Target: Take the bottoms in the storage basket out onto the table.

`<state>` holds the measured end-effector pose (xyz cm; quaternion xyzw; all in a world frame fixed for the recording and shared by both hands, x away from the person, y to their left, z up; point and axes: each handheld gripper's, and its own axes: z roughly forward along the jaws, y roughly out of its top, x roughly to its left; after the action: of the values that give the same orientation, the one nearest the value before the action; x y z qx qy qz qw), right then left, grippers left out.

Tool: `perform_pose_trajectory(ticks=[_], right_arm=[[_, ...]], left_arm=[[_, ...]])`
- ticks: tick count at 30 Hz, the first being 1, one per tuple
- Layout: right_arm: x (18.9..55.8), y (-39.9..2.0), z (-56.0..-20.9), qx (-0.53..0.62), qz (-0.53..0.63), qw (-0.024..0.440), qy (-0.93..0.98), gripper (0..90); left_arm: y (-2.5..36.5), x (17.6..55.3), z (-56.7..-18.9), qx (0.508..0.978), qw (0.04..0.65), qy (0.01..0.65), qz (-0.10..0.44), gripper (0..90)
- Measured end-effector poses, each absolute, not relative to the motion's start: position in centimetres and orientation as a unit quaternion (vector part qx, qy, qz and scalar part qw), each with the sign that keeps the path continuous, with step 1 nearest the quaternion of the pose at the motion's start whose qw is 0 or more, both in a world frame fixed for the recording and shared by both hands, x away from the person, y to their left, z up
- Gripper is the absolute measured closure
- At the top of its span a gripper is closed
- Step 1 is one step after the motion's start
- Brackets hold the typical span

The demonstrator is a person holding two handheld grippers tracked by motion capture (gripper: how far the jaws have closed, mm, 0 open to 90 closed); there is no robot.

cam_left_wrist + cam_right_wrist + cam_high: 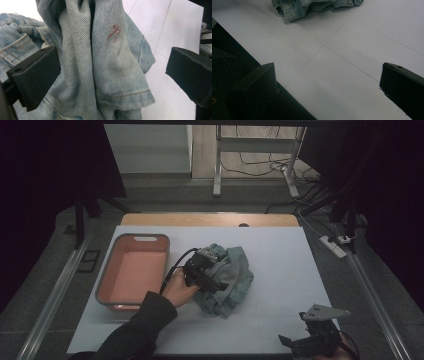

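Left hand-held gripper [216, 270] is held over the denim heap [227, 279], jaws spread wide to either side of a hanging fold, nothing yet pinched. Right hand-held gripper [306, 341] is kept at the table's [290, 250] near right corner, jaws likewise wide and empty. The denim is piled mid-table, just right of the empty pink tub [131, 270]. Too thick a bunch may be taken, so layers could slip free or the whole heap could be dragged.
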<state>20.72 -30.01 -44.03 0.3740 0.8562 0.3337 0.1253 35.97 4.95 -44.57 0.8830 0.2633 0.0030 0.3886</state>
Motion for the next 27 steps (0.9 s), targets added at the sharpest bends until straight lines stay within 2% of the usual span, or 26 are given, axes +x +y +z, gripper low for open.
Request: perform_pose_trajectory(ticks=[27], right_arm=[[20.7, -30.0, -44.0, 0.372, 0.336, 0.127, 0.856, 0.7]], left_arm=[[6.0, 34.5, -43.8, 0.881, 0.393, 0.262, 0.011, 0.0]])
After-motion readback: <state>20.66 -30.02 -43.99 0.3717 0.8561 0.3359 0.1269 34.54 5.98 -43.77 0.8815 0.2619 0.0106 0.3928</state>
